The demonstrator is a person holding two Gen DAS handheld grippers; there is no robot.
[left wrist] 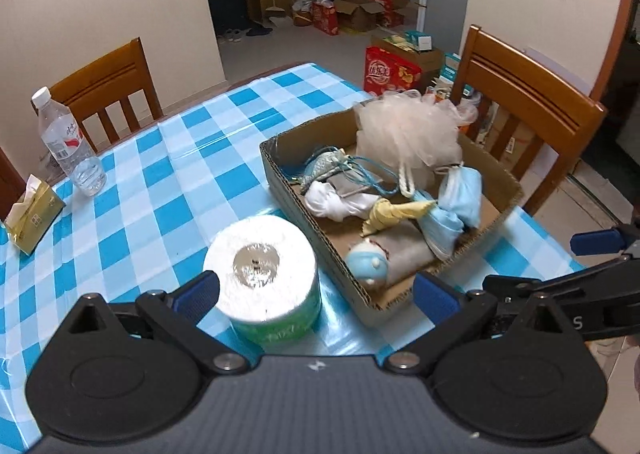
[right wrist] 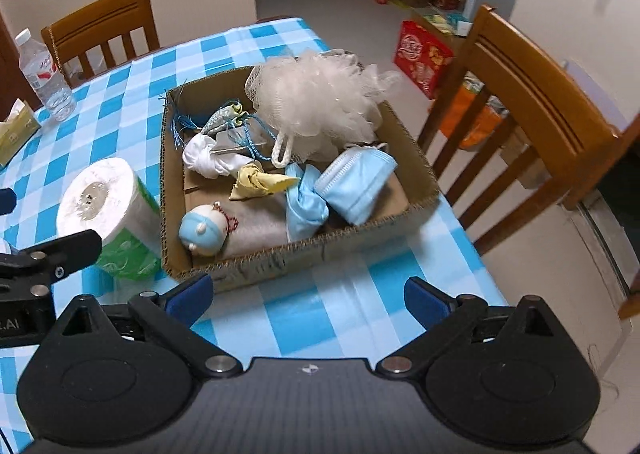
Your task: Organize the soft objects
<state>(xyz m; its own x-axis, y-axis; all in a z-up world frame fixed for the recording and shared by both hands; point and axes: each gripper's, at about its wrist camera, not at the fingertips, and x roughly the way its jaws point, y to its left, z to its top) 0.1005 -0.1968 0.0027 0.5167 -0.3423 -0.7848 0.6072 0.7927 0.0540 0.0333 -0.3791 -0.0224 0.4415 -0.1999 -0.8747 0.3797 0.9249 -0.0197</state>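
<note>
A shallow cardboard box (left wrist: 280, 170) (right wrist: 256, 268) sits on the blue checked table. It holds a pale bath pouf (left wrist: 408, 130) (right wrist: 320, 98), a blue face mask (left wrist: 460, 190) (right wrist: 356, 182), a yellow cloth (left wrist: 396, 214) (right wrist: 256, 182), a white cloth (left wrist: 336, 202) (right wrist: 208, 160) and a small blue-and-white plush (left wrist: 368, 262) (right wrist: 202, 228). A toilet paper roll (left wrist: 264, 270) (right wrist: 108, 210) stands left of the box. My left gripper (left wrist: 316, 294) is open, its fingers to either side of the roll and box corner. My right gripper (right wrist: 310, 296) is open and empty, in front of the box.
A water bottle (left wrist: 68, 142) (right wrist: 44, 74) and a tissue pack (left wrist: 30, 214) (right wrist: 14, 130) stand at the table's left. Wooden chairs (left wrist: 528, 114) (right wrist: 532, 114) stand at the right edge and far left. Boxes clutter the floor beyond.
</note>
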